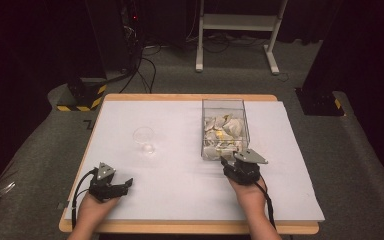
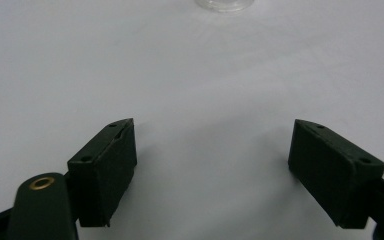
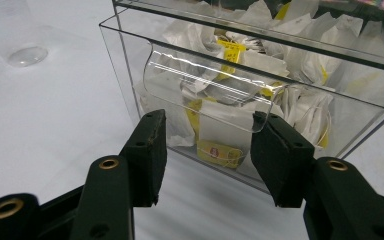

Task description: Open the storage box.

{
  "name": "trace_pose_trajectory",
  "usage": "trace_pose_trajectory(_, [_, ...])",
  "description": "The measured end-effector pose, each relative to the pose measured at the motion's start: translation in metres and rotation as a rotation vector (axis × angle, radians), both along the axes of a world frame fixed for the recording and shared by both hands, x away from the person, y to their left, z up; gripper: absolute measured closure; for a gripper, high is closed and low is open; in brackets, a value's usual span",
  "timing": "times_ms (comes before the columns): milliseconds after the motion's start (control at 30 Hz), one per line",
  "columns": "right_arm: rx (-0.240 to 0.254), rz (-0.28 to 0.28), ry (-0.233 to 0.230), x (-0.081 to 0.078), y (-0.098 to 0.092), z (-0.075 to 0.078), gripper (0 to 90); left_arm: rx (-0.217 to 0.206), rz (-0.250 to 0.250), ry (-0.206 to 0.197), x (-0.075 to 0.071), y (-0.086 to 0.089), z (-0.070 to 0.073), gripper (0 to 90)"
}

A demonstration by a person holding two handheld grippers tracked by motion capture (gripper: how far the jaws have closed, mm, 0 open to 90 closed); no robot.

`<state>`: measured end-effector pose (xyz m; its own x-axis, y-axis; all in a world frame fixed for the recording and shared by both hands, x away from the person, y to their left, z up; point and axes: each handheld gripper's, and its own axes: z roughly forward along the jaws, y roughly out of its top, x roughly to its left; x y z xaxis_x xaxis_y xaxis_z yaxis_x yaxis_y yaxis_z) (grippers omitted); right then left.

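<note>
A clear plastic box (image 1: 224,129) full of white tea bags with yellow tags (image 3: 230,50) stands right of the table's middle. My right gripper (image 1: 228,162) is open just in front of its near wall, jaws either side of the curved opening (image 3: 207,95), with a yellow-tagged bag (image 3: 219,151) between the fingertips (image 3: 150,150). A clear glass cup (image 1: 144,138) stands left of centre. My left gripper (image 1: 128,184) rests open near the table's front left, over bare white surface, with the cup's base (image 2: 225,4) far ahead of it.
The white table cover (image 1: 180,180) lies on a wooden table (image 1: 190,228). Beyond the far edge are a white frame's legs (image 1: 235,30), cables and black stands with yellow-black striped bases (image 1: 82,97) on grey carpet.
</note>
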<state>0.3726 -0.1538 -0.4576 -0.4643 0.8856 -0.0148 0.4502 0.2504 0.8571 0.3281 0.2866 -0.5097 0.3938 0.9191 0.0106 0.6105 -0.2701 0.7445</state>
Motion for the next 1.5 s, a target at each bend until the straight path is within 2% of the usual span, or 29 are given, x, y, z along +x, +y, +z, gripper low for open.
trace_pose_trajectory(33, [-0.010,0.004,-0.003,-0.001,0.000,0.000,48.9,0.000,-0.001,0.002,0.000,0.000,0.000,19.7])
trace_pose_trajectory(367, [0.000,0.008,-0.014,-0.015,-0.001,-0.002,48.4,0.004,0.001,-0.004,0.000,0.000,0.000,19.9])
trace_pose_trajectory(700, [0.001,0.013,0.005,-0.027,-0.001,-0.004,46.1,0.005,0.001,-0.004,0.000,0.000,0.000,19.9])
trace_pose_trajectory(767, [-0.004,0.044,0.009,-0.031,0.000,-0.007,47.3,0.004,0.001,-0.003,0.000,0.000,0.000,19.9])
trace_pose_trajectory(833, [-0.025,0.041,-0.012,-0.036,0.004,-0.008,46.7,0.003,0.001,-0.003,0.000,0.000,0.000,19.9])
trace_pose_trajectory(900, [-0.014,0.044,-0.020,-0.038,0.005,-0.009,46.3,0.005,0.001,-0.004,0.000,0.000,0.000,19.9])
trace_pose_trajectory(1033, [-0.010,0.027,-0.011,-0.039,0.003,-0.010,45.4,0.004,0.001,-0.003,0.000,0.000,0.000,19.9])
trace_pose_trajectory(1233, [0.006,-0.022,-0.012,-0.028,-0.006,-0.004,40.7,0.004,0.001,-0.003,0.000,0.000,0.000,19.9])
trace_pose_trajectory(1367, [0.012,-0.014,-0.014,-0.020,-0.006,0.001,40.7,0.004,0.001,-0.003,0.000,0.000,0.000,20.0])
trace_pose_trajectory(1500, [0.012,0.018,0.000,-0.017,0.000,0.001,45.7,0.004,0.001,-0.003,0.000,0.000,0.000,19.9])
